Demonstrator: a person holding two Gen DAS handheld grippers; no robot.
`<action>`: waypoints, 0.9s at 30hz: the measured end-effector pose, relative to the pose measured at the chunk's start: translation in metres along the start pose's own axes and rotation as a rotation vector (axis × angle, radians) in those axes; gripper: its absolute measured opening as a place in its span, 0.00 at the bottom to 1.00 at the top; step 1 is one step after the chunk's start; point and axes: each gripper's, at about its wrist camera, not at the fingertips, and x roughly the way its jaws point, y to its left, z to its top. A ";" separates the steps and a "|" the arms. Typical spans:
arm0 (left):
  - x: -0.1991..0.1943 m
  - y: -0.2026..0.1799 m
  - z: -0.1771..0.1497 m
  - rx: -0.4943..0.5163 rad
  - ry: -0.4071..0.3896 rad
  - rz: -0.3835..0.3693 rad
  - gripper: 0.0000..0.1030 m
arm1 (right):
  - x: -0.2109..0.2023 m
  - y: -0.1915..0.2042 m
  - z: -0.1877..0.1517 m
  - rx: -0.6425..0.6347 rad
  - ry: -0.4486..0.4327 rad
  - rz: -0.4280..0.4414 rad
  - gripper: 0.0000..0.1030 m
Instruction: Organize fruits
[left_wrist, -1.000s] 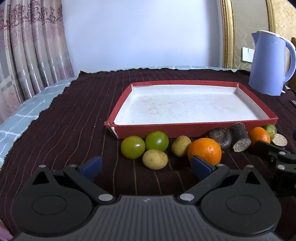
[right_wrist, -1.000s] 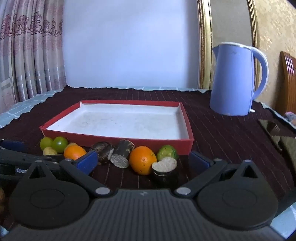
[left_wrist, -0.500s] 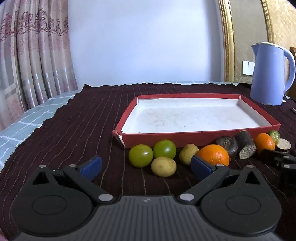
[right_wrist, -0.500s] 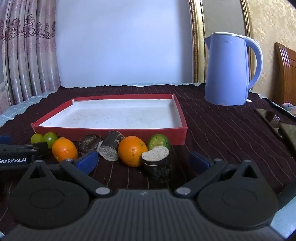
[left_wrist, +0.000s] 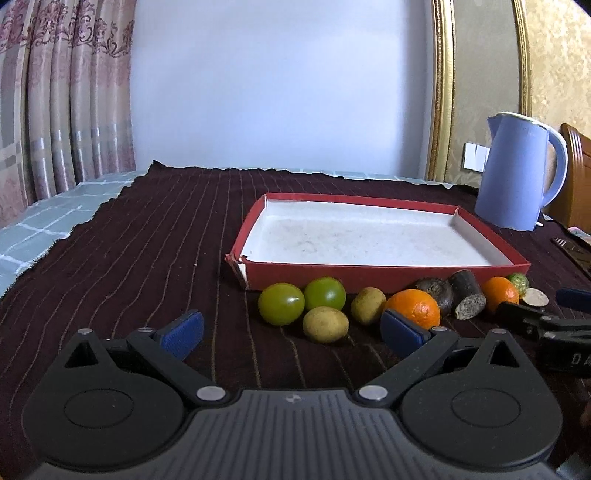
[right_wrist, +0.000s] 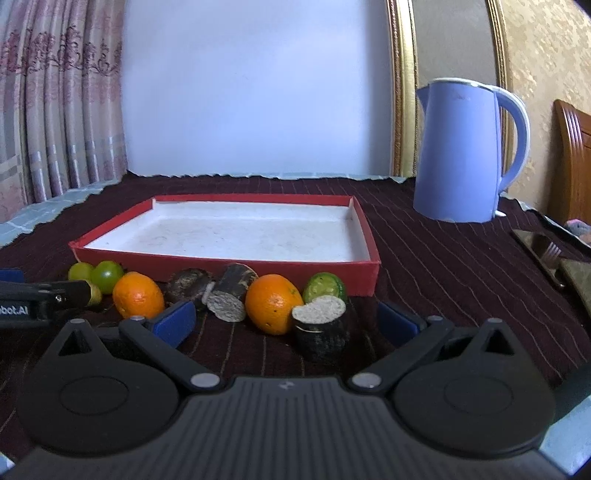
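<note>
Over the last sec both views had pulled back and leveled, w/ the fruit row dropping lower in frame; no fruit had shifted, so sorting hadn't begun. L to R: left gripper (left_wrist: 291, 332) stood wide open, empty, just short of the green fruits (left_wrist: 281, 303) and yellow-brown ones (left_wrist: 325, 324); red tray (left_wrist: 388, 271) sat empty behind the row. Right gripper (right_wrist: 286, 319) was open too, the cut dark piece (right_wrist: 320, 330) between its fingers, untouched. Blue kettle (right_wrist: 458, 155) stood well apart, no obstacle.

Fruits (left_wrist: 325, 324) line the red tray's (left_wrist: 388, 274) near wall at mid-frame; left gripper (left_wrist: 291, 330) gapes wide below them.
</note>
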 end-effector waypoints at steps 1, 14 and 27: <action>0.000 0.001 -0.001 0.003 0.005 -0.005 1.00 | -0.001 0.000 -0.001 0.004 -0.003 0.010 1.00; 0.009 0.001 -0.001 0.004 0.066 0.005 1.00 | -0.005 -0.003 0.002 0.010 -0.008 0.091 1.00; 0.015 0.007 0.005 0.022 0.060 0.037 1.00 | -0.006 -0.014 0.003 -0.134 0.011 -0.054 0.99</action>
